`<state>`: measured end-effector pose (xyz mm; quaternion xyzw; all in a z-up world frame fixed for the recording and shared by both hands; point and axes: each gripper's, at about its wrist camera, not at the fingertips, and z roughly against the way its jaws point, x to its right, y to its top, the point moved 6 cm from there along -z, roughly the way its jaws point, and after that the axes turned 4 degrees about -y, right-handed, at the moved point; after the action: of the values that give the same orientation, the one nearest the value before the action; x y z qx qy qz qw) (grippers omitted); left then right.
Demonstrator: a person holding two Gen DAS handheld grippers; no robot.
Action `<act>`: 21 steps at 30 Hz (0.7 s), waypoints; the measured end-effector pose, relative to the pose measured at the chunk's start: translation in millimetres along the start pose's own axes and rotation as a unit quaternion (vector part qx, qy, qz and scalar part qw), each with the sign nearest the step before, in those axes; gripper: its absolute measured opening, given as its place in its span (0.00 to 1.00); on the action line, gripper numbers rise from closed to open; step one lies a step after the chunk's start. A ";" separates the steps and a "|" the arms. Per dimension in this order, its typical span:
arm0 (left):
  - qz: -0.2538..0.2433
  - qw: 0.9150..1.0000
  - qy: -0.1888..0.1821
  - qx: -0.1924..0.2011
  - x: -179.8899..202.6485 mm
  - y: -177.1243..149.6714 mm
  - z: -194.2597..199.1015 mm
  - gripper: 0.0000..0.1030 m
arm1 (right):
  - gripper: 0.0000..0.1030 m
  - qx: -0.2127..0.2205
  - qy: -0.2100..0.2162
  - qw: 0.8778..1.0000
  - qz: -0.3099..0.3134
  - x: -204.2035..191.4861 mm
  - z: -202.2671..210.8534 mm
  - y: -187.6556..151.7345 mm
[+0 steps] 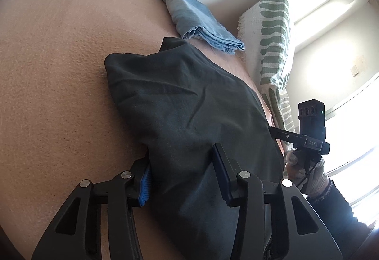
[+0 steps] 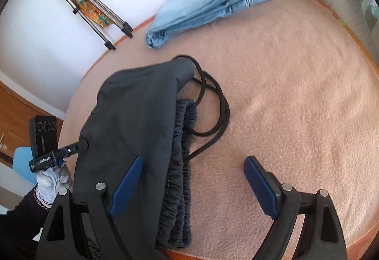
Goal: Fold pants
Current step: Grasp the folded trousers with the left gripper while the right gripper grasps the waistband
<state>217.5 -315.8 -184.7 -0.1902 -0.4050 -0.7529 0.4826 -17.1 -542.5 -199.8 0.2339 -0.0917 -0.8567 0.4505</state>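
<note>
The dark grey pants [image 1: 189,103] lie folded in a bundle on the pink blanket [image 1: 59,70]. In the right wrist view the pants [image 2: 137,118] show their gathered elastic waistband [image 2: 182,165] and a black drawstring [image 2: 218,108] looping onto the blanket. My left gripper [image 1: 182,172] is open, its jaws astride the near edge of the pants. My right gripper [image 2: 191,177] is open wide over the waistband, holding nothing; its left finger rests over the cloth. The right gripper also shows in the left wrist view [image 1: 279,134], and the left one in the right wrist view [image 2: 83,144].
Folded light blue jeans [image 1: 201,23] lie at the far edge of the blanket, also in the right wrist view [image 2: 208,6]. A green-striped white pillow [image 1: 274,35] stands to the right. Tripod legs [image 2: 94,13] stand by the white wall.
</note>
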 end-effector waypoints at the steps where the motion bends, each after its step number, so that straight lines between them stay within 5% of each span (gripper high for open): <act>1: -0.001 1.000 -0.001 0.000 0.1 0.3 -0.9 0.40 | 0.87 0.002 0.000 1.000 0.005 -2.6 -0.7 1.1; 8: 0.006 1.000 -0.004 0.002 -3.6 2.4 -4.2 0.32 | 0.54 -0.018 0.066 0.998 0.013 -28.5 -17.3 2.2; 11: 0.009 1.000 -0.003 -0.002 -5.9 1.6 -7.5 0.20 | 0.49 -0.013 0.072 0.997 0.011 -30.4 -19.3 2.8; 16: 0.002 1.000 -0.003 0.003 2.8 4.6 -7.9 0.08 | 0.21 0.011 0.074 0.997 -0.006 -33.5 -5.6 3.3; 21: -0.031 0.999 0.002 0.011 15.9 6.6 -4.0 0.08 | 0.21 0.016 0.042 0.998 0.037 -47.8 1.6 1.6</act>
<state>216.4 -329.5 -173.5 -0.1706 -0.4184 -0.7633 0.4617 6.5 -504.5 -182.6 0.2732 -0.0950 -0.8275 0.4812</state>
